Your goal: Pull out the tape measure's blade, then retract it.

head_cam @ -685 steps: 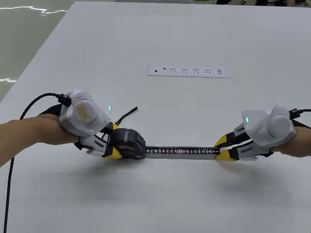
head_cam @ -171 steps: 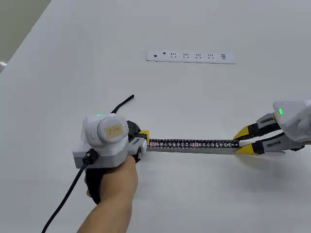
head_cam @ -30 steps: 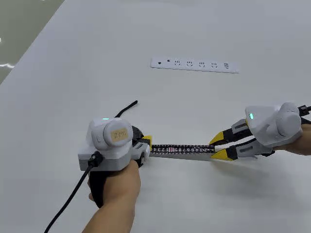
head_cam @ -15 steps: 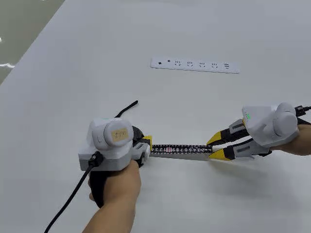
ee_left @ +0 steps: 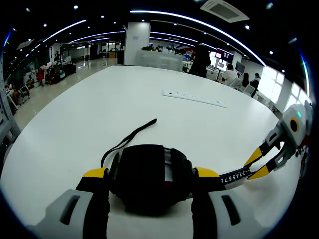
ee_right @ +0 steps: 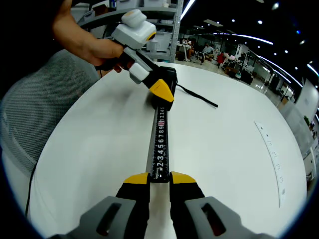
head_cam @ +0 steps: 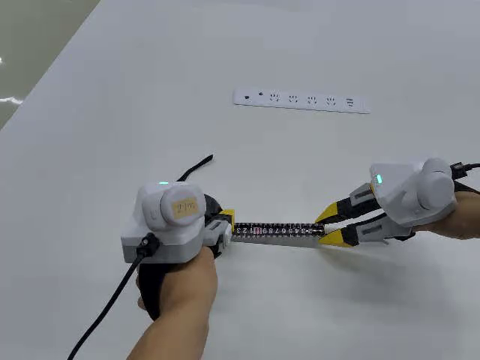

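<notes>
At the left, well in from the left edge of the plain white tabletop [head_cam: 112, 112], the left gripper [head_cam: 217, 225] has its yellow-tipped jaws clamped on either flank of the squat black tape measure case [ee_left: 149, 167]. The case's thin black wrist strap [head_cam: 196, 166] trails off toward the far edge, where a flat white power strip [head_cam: 301, 100] lies well apart. From the case mouth a narrow steel blade printed with black numerals [head_cam: 277, 229] runs rightward, low over the surface and straight. At its free end the right gripper [head_cam: 324, 227] is pinched shut on the tip, as the right gripper view confirms with the blade [ee_right: 160, 144] centred between the jaws of the right gripper [ee_right: 159, 179]. Only a short length is out, so I judge this to be the return of the blade into the case (though a pull would look much the same). To do it well, the left gripper should pin the case firmly without twisting, its mouth aimed squarely at the other gripper. The right gripper should travel along the blade's own line, level and unhurried. It should let the spring take up slack without releasing the tip early, since a freed blade could whip or kink.
</notes>
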